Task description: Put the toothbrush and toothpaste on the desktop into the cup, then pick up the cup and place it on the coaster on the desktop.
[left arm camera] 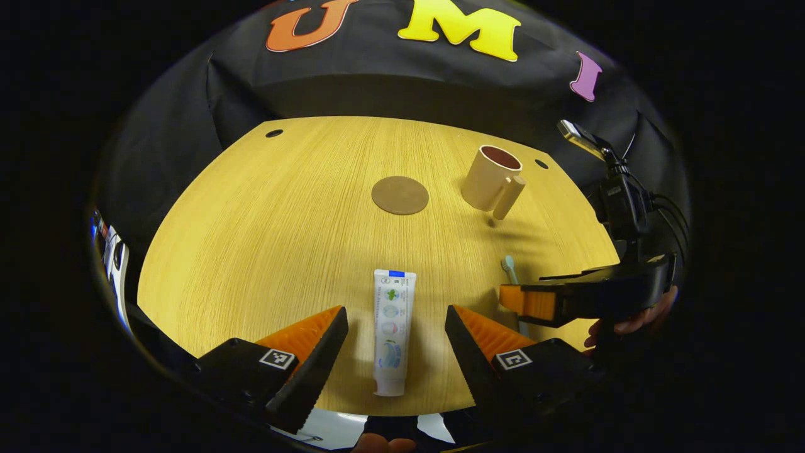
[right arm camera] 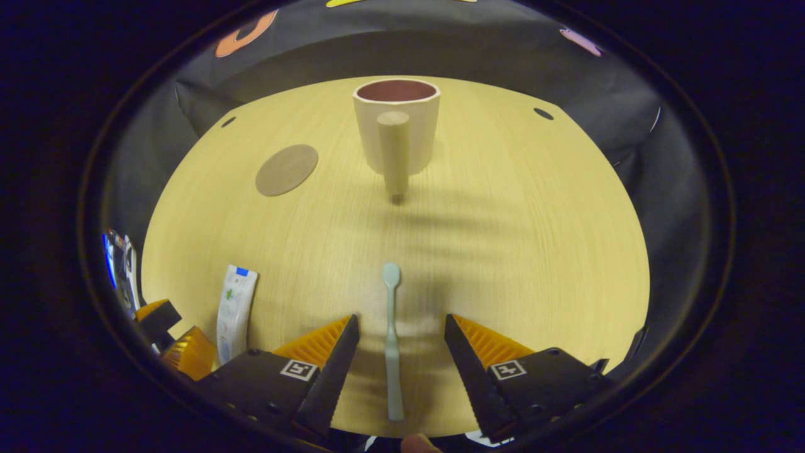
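Left gripper (left arm camera: 396, 321) stood wide open, straddling the toothpaste (left arm camera: 394, 331) without touching. Tube lay flat on the tabletop (left arm camera: 264, 207), long axis running straight ahead between the fingers. Probably light and soft; best pinched mid-body. Right gripper (right arm camera: 401, 330) likewise wide, astride the toothbrush (right arm camera: 392, 340), head pointing forward toward the cup (right arm camera: 396, 126). Likely stiff, thin, slippery; handle middle looked the safest hold. Cup stood upright far ahead, coaster (right arm camera: 287, 170) ahead-left of it, well apart.
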The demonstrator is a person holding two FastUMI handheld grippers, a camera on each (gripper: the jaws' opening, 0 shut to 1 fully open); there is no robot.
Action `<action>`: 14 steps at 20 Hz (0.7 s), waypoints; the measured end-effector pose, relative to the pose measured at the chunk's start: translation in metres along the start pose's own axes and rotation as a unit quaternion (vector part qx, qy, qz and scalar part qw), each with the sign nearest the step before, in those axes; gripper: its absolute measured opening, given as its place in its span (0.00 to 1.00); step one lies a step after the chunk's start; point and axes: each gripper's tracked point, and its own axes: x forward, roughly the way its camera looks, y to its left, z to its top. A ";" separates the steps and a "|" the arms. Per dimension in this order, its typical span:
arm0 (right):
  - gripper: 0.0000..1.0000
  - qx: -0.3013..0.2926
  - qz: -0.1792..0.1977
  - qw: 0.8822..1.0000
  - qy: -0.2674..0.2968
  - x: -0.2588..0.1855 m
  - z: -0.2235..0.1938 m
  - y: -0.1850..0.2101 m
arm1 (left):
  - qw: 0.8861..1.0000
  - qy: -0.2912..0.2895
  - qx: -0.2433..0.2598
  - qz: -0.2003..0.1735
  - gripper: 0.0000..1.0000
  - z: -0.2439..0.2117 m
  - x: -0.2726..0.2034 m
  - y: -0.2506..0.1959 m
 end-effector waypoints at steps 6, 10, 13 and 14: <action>0.38 -0.001 -0.007 1.000 -0.006 0.005 0.002 0.003 | 1.000 0.007 -0.008 0.002 0.99 -0.008 -0.002 0.003; 0.07 -0.009 -0.004 1.000 -0.012 0.007 0.003 0.006 | 1.000 0.014 -0.011 -0.005 0.99 -0.015 0.001 -0.001; 0.01 -0.003 -0.003 1.000 -0.012 0.006 0.002 0.004 | 1.000 0.020 -0.014 -0.004 0.99 -0.021 0.015 -0.001; 0.01 -0.001 0.000 1.000 -0.012 0.005 0.002 0.004 | 1.000 0.021 -0.016 -0.004 0.99 -0.023 0.019 -0.001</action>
